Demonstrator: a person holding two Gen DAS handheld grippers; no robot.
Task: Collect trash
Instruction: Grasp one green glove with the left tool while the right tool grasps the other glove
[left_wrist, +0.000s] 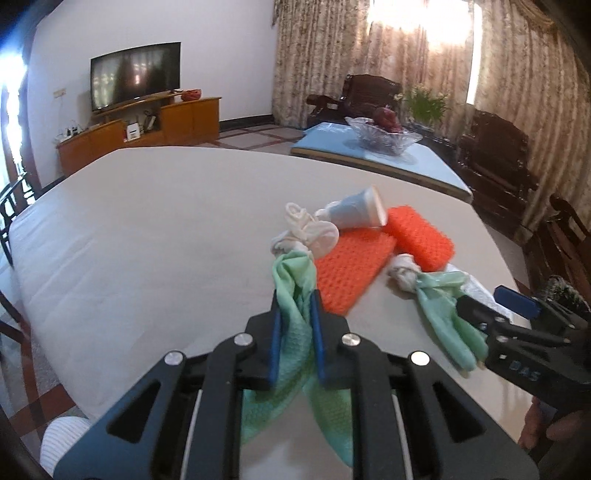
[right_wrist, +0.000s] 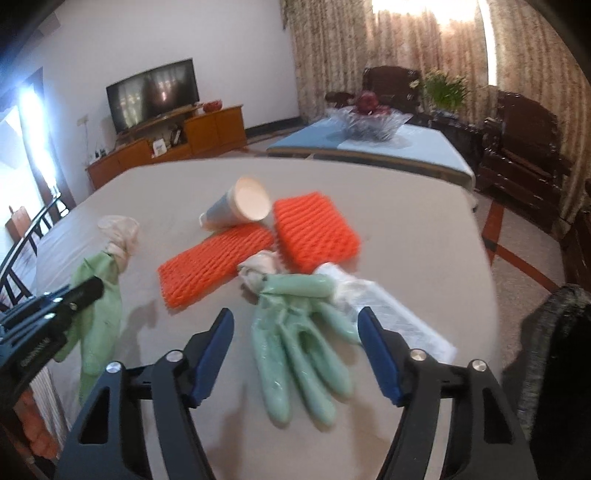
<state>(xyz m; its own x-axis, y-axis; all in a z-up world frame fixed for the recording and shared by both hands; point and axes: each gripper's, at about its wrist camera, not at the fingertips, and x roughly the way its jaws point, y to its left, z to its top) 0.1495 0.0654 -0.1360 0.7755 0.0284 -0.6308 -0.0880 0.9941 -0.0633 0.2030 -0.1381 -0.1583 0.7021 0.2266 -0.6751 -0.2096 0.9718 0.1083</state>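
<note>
My left gripper (left_wrist: 295, 299) is shut on a green rubber glove (left_wrist: 295, 332), which hangs between its fingers above the beige table (left_wrist: 147, 240); it also shows in the right wrist view (right_wrist: 98, 314). My right gripper (right_wrist: 295, 328) is open, its fingers on either side of a second green glove (right_wrist: 299, 354) lying flat on the table. Behind lie two orange foam nets (right_wrist: 214, 266) (right_wrist: 314, 232), a tipped paper cup (right_wrist: 240, 206) and a clear plastic wrapper (right_wrist: 391, 314).
A low table with a blue cloth (right_wrist: 424, 147) and a glass fruit bowl (right_wrist: 369, 122) stands beyond. Dark wooden armchairs (right_wrist: 524, 155) line the right side. A TV (left_wrist: 135, 75) on a wooden cabinet is at the far left.
</note>
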